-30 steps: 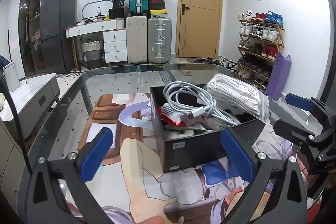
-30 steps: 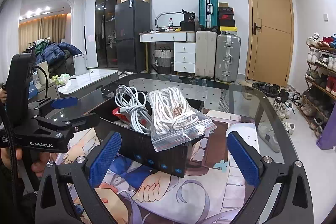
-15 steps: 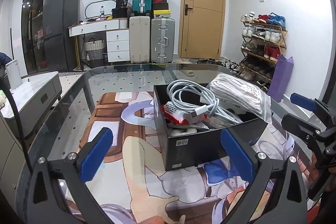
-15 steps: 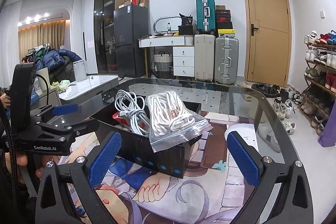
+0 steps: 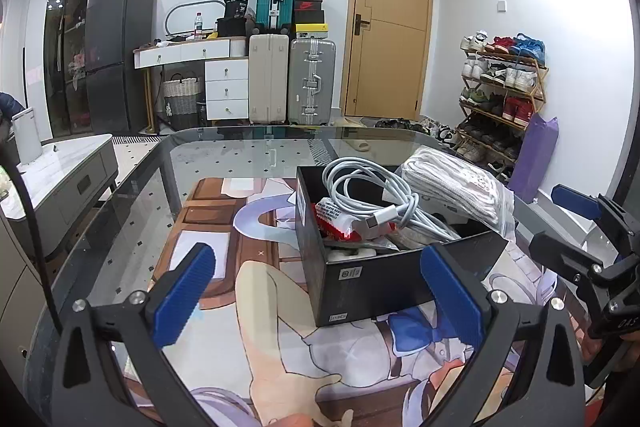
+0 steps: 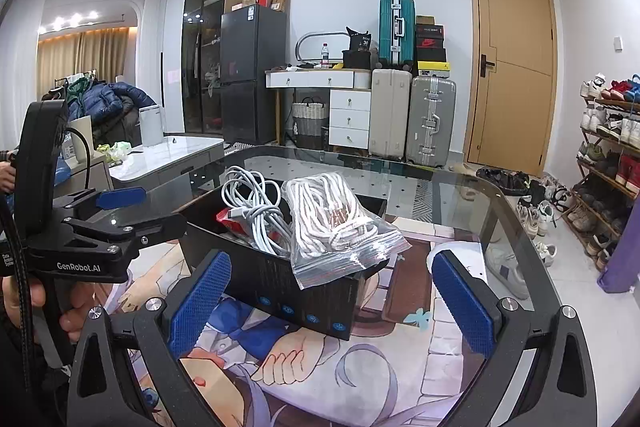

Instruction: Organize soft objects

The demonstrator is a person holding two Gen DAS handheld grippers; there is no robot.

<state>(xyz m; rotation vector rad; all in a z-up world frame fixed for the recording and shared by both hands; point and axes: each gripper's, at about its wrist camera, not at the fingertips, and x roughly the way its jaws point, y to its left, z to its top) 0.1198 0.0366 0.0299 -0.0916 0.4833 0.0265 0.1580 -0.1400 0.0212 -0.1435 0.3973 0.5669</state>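
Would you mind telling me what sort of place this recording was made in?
Most likely a lived-in home, a living or entry area: a shoe rack by the door, suitcases against the wall, and a fridge.

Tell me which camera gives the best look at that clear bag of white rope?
The right wrist view. There the zip bag of white rope faces the camera unobstructed, draped over the black box rim, coils visible through the plastic. The left wrist view shows the bag only at the box's far side, seen edge-on.
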